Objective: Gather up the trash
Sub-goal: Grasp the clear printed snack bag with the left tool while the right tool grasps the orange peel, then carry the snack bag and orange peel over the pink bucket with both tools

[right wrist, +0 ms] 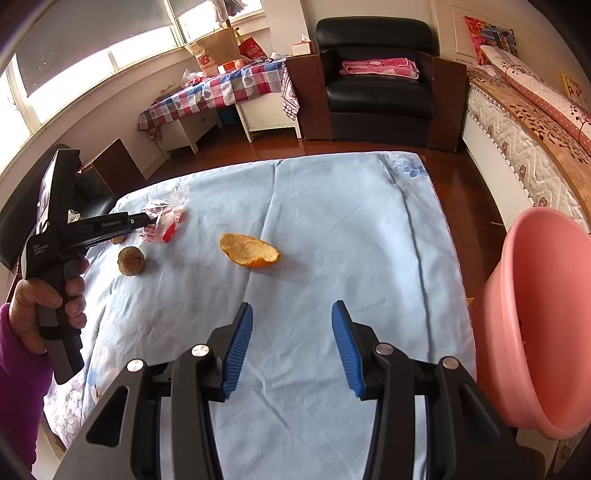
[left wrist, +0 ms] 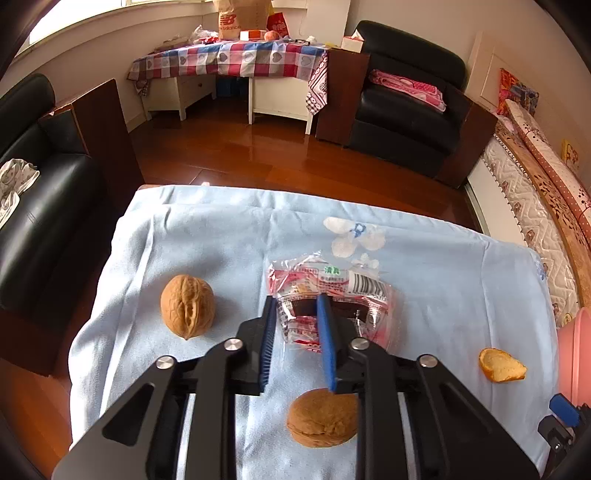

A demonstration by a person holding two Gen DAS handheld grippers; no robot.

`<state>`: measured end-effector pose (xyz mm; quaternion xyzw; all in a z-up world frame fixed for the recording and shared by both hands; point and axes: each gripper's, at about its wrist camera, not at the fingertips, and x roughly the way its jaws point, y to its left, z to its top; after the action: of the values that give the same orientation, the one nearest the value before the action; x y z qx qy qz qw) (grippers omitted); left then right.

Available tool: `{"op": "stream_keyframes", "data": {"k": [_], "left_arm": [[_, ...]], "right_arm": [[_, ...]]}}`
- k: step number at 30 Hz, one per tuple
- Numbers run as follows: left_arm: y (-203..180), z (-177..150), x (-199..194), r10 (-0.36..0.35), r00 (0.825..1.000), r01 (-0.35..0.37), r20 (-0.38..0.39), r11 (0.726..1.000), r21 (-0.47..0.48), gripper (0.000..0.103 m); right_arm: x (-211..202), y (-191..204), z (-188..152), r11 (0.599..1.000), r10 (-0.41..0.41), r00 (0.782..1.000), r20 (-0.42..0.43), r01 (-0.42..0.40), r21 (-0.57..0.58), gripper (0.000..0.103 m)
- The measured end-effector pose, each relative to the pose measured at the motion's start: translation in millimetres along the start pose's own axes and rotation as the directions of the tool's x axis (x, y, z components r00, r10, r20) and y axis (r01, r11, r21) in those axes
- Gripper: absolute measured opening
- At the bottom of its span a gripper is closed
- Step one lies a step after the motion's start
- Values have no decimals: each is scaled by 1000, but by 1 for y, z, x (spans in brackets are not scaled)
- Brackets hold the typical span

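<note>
The left gripper (left wrist: 295, 301), held pistol-style by a hand (right wrist: 48, 299) in a purple sleeve, angles down onto the blue-sheeted bed (left wrist: 443, 280), jaws narrowed against a clear red-printed wrapper (left wrist: 332, 291) with a barcode label. The right gripper (right wrist: 291, 314) hovers over bare sheet, jaws moderately apart and empty, beside a pink basin (right wrist: 546, 314). Two walnuts (left wrist: 187, 306) and an orange peel (right wrist: 249, 254) lie near the wrapper; a paper bag (left wrist: 240, 16) reads "new balance".
</note>
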<state>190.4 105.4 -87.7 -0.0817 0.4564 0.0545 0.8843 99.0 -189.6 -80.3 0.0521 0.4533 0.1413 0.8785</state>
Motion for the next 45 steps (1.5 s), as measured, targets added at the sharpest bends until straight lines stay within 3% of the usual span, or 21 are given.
{"op": "stream_keyframes", "data": {"k": [7,11,18,26,27,29,32,37,45], "left_arm": [[-5,-3,-11,-25,999,24,29,1000,13,16],[-10,-2,-22,-42,998,41,50,999,27,16],[-17,-1,-45,-97,992,94,80,995,44,16],[-34,-8,-54,-139,987,132,81,988,83,16],[-36,-9,-53,-141,987,134,79,987,85,16],[-38,-10,-51,-144,987,138,73,987,88,16],[-41,-12,-50,-150,986,143,68,985,92,16],[-46,-17,-52,-157,986,151,62,984,96,16],[-53,-22,-60,-169,984,161,64,981,106,16]], "right_arm": [[6,8,8,1000,3,1000,9,-3,-14,44],[11,14,17,1000,4,1000,31,-3,-25,54],[29,17,33,999,14,999,40,-12,-33,59],[60,21,41,999,16,1000,-6,-16,-47,61],[63,22,41,999,17,1000,-13,-17,-50,60],[69,24,43,998,26,999,-38,-28,-55,41],[78,31,42,997,34,996,-81,-40,-72,29],[79,35,38,996,52,995,-84,-58,-72,9],[45,30,34,996,87,996,-2,-87,-31,5]]}}
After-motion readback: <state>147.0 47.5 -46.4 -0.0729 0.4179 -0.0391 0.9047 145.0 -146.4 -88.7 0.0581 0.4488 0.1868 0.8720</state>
